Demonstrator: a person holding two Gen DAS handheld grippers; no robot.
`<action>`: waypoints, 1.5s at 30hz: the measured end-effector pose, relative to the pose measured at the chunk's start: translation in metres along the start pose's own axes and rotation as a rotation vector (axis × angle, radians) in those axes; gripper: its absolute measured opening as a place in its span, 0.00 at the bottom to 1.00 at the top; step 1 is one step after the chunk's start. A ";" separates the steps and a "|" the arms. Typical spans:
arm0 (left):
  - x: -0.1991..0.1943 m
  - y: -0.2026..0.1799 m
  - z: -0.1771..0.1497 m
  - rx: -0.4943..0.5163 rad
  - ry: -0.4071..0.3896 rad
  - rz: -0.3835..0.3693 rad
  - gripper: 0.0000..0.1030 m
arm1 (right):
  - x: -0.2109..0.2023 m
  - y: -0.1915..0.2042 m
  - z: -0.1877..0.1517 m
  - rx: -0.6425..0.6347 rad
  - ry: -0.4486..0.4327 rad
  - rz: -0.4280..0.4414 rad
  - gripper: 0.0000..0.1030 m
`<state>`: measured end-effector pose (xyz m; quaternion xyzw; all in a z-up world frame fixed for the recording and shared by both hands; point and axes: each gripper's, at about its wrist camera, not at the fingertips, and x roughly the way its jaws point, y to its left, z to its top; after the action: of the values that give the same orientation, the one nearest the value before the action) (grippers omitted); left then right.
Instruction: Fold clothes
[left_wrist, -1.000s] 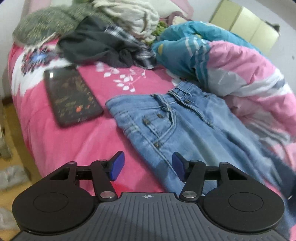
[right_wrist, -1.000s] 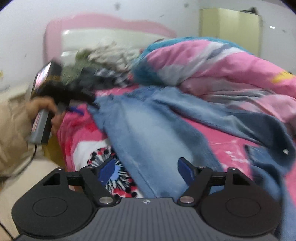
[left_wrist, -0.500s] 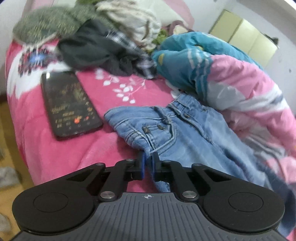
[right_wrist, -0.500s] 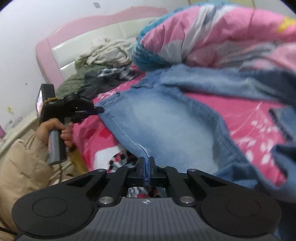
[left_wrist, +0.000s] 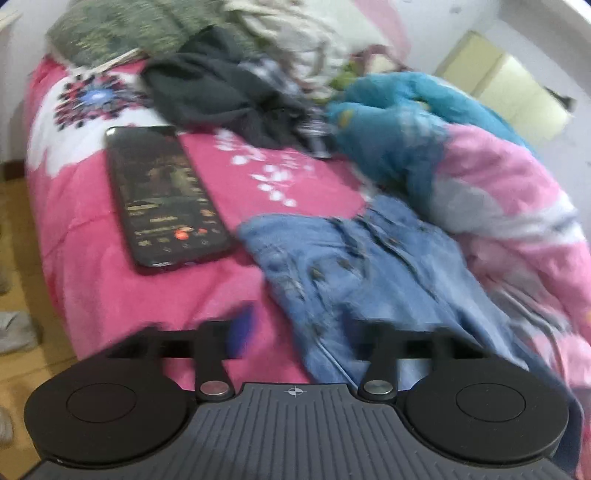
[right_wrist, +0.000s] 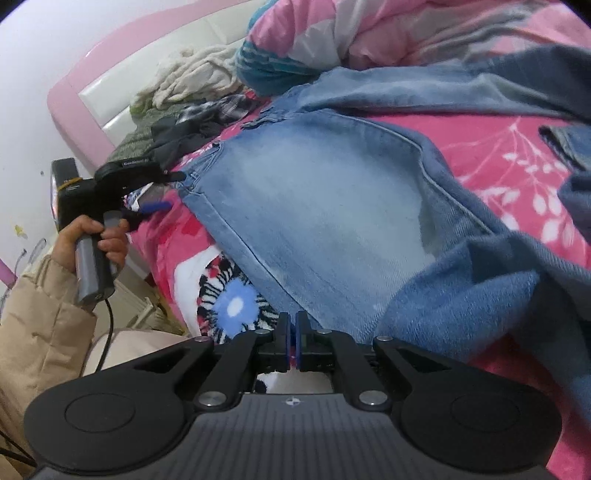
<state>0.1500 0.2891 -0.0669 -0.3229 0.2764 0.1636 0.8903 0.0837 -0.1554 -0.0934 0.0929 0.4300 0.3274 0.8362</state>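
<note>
Two claws low over jeans (right_wrist: 317, 206) — left claw (left_wrist: 295, 328) spread, right claw (right_wrist: 292, 341) pinched.

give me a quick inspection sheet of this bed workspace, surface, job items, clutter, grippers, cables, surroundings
surface: bed with a pink flowered sheet.
job's things: blue jeans spread across the sheet, waistband toward the left gripper.
clutter: phone lying screen up beside the jeans; pile of clothes near the headboard; bunched quilt along the far side.
grippers: left gripper open, jaws just been opening, blurred, jeans edge between its fingers but not pinched; right gripper shut at the jeans' near edge, grip on cloth cannot be confirmed.
cables: black cable hanging from the left gripper's handle.
surroundings: pink and white headboard, pale cabinet, a hand and beige sleeve.
</note>
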 end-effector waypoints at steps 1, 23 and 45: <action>0.005 -0.003 0.002 0.015 -0.006 0.011 0.60 | 0.000 -0.001 0.000 0.006 -0.003 0.003 0.02; -0.011 -0.041 -0.003 0.483 -0.233 0.309 0.35 | 0.001 0.011 -0.003 -0.108 -0.021 -0.028 0.02; -0.080 -0.088 -0.109 0.526 0.249 -0.240 0.42 | -0.137 -0.073 -0.049 0.312 -0.304 -0.078 0.16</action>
<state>0.0853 0.1426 -0.0464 -0.1292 0.3759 -0.0605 0.9156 0.0230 -0.3039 -0.0649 0.2528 0.3475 0.2063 0.8791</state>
